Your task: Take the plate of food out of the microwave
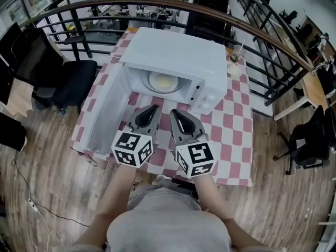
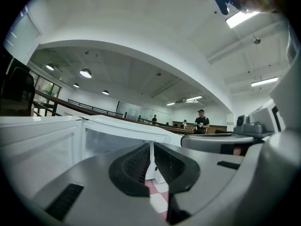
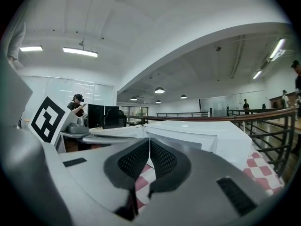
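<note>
A white microwave (image 1: 176, 56) stands on the red-and-white checked table (image 1: 233, 125), its door (image 1: 102, 114) swung open to the left. Inside lies a white plate with yellow food (image 1: 164, 82). My left gripper (image 1: 151, 109) and right gripper (image 1: 175, 113) hover side by side just in front of the opening, both shut and empty, short of the plate. In the left gripper view the shut jaws (image 2: 151, 147) face the microwave's open front (image 2: 117, 131). In the right gripper view the shut jaws (image 3: 149, 142) point at the microwave body (image 3: 211, 135); the plate is hidden in both.
A glass cup (image 1: 237, 51) and a small dish (image 1: 234, 70) stand on the table right of the microwave. A black office chair (image 1: 68, 80) is at the table's left, another chair (image 1: 310, 140) far right. A curved railing (image 1: 210, 14) runs behind the table.
</note>
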Tool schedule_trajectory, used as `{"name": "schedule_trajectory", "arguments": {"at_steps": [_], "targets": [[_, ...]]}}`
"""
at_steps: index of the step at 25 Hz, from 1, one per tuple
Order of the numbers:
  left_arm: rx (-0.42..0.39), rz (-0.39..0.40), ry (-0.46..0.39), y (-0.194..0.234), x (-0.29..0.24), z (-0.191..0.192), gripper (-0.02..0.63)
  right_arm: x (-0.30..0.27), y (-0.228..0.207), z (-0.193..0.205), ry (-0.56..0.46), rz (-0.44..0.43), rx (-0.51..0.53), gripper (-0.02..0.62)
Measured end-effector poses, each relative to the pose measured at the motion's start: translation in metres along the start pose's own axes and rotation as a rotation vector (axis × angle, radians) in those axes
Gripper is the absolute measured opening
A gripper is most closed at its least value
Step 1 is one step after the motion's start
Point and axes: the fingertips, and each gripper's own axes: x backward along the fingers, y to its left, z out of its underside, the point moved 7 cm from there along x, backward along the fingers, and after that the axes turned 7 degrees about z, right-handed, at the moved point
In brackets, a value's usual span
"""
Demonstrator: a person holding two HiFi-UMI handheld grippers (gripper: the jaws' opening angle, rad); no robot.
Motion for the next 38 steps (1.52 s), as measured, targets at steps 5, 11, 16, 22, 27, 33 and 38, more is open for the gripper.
{"name": "schedule_trajectory", "arguments": {"at_steps": [5,11,16,22,27,33,38], "targets": [[0.078,-0.028,0.01,0.017,-0.023,0.008,0.124,-0.018,-0.016,0.004,0.006,-0.007,-0.01,0.028],[0.279,-0.008,0.048,0.042,-0.053,0.033,0.307,-0.034,-0.036,0.009,0.016,0.002,-0.029,0.028],[0.344,0.003,0.106,0.058,-0.073,0.054,0.316,-0.046,-0.045,0.014,0.023,0.01,-0.039,0.028],[0.392,-0.009,0.127,0.075,-0.09,0.067,0.313,-0.06,-0.05,0.024,0.047,0.017,-0.042,0.028],[0.416,-0.026,0.129,0.083,-0.098,0.072,0.311,-0.065,-0.053,0.032,0.069,0.022,-0.045,0.028],[0.507,-0.071,0.124,0.096,-0.1,0.08,0.308,-0.07,-0.055,0.035,0.078,0.025,-0.042,0.028],[0.543,-0.097,0.151,0.102,-0.107,0.09,0.308,-0.069,-0.06,0.041,0.089,0.04,-0.042,0.028]]}}
